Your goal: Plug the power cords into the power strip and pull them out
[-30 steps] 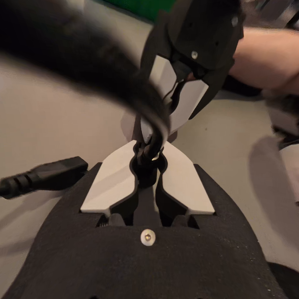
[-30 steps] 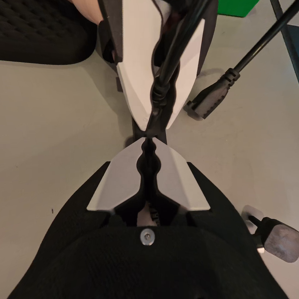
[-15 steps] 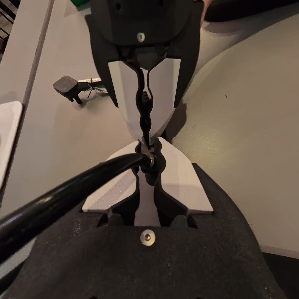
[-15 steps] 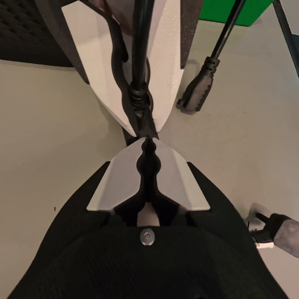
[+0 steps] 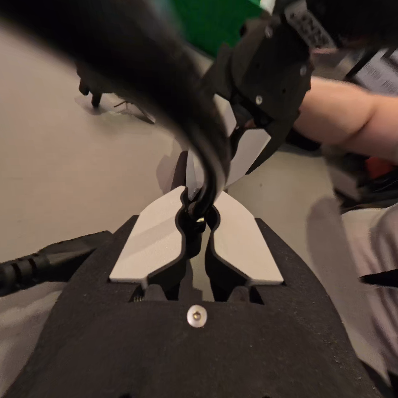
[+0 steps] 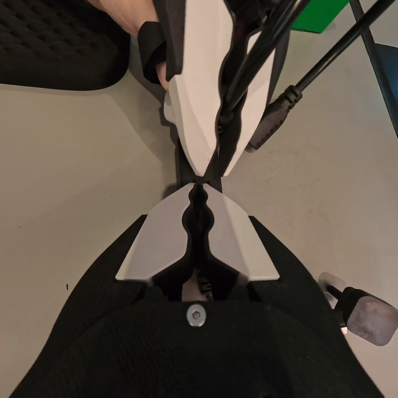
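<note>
My left gripper [image 5: 199,206] is shut on a black power cord [image 5: 212,172] near its ribbed end. The cord arcs up and to the left, blurred, close to the camera. My right gripper [image 6: 199,185] is shut too, with a black ribbed cord piece [image 6: 202,286] showing between its fingers. The two grippers meet tip to tip just above the table: the right gripper [image 5: 247,137] shows in the left wrist view, the left gripper [image 6: 212,165] in the right wrist view with the cord [image 6: 243,81] in it. No power strip is in view.
A black cord connector [image 6: 272,122] lies on the beige table [image 6: 75,172] beside the left gripper. A black plug [image 6: 366,318] lies at the lower right. A green box [image 6: 312,19] stands at the back. A black mesh chair [image 6: 53,43] is at the table edge. Both grippers' tips are roughly 15 cm from the black plug [image 6: 366,318].
The left gripper has swung round the meeting point: the cord now arcs to the upper left instead of the lower left, and the right gripper shows at the upper right. Both stay shut.
</note>
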`<state>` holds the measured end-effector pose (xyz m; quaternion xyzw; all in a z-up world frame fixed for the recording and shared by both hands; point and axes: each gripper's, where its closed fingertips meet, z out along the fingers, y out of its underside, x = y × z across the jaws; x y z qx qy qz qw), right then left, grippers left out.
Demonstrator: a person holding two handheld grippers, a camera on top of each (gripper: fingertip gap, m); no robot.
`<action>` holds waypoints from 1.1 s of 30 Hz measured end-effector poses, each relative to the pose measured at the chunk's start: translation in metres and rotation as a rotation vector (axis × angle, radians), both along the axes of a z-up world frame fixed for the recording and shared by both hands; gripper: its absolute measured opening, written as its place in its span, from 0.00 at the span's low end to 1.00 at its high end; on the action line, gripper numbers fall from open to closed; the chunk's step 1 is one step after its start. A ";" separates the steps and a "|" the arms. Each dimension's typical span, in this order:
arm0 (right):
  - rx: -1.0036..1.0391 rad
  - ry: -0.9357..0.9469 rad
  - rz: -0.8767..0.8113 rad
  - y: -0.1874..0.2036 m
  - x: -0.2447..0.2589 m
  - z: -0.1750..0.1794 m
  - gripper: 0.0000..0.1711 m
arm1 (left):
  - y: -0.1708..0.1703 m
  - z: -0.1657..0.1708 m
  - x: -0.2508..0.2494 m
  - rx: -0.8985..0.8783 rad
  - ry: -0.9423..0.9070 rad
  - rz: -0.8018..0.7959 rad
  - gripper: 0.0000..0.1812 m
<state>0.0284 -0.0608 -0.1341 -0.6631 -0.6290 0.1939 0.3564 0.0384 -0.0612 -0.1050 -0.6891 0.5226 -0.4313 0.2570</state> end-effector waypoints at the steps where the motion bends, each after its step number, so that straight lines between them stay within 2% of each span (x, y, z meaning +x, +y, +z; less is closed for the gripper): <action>1: -0.001 -0.003 0.004 -0.001 0.000 -0.001 0.04 | -0.002 -0.002 -0.001 0.054 0.022 -0.015 0.08; 3: 0.006 -0.003 0.012 -0.002 0.000 -0.001 0.03 | -0.004 -0.001 -0.002 0.105 0.011 -0.058 0.08; 6: 0.024 0.004 0.008 -0.002 0.000 -0.001 0.03 | -0.001 0.024 -0.011 0.016 -0.115 -0.074 0.10; 7: 0.031 0.006 0.007 -0.002 0.000 0.000 0.03 | 0.001 0.030 -0.015 -0.011 -0.139 -0.070 0.14; 9: 0.032 0.008 0.003 -0.002 0.000 0.000 0.03 | -0.001 0.028 -0.021 -0.032 -0.099 -0.091 0.16; 14: 0.042 0.012 0.008 -0.001 -0.001 0.000 0.03 | -0.004 -0.003 -0.015 0.059 0.103 -0.084 0.23; 16: 0.045 0.014 0.006 -0.001 -0.001 0.000 0.03 | -0.003 -0.005 -0.013 0.096 0.100 -0.074 0.13; 21: 0.048 0.016 0.003 -0.001 -0.001 0.000 0.03 | -0.005 -0.005 -0.015 0.078 0.070 -0.087 0.14; 25: 0.048 0.017 0.004 -0.001 -0.001 0.000 0.03 | -0.002 -0.012 -0.018 0.118 0.118 -0.079 0.20; 29: 0.051 0.017 0.002 -0.001 -0.001 0.001 0.03 | -0.002 -0.024 -0.018 0.187 0.180 -0.075 0.19; 33: 0.057 0.018 -0.011 0.001 0.000 0.001 0.03 | 0.001 -0.023 -0.016 0.209 0.155 -0.056 0.16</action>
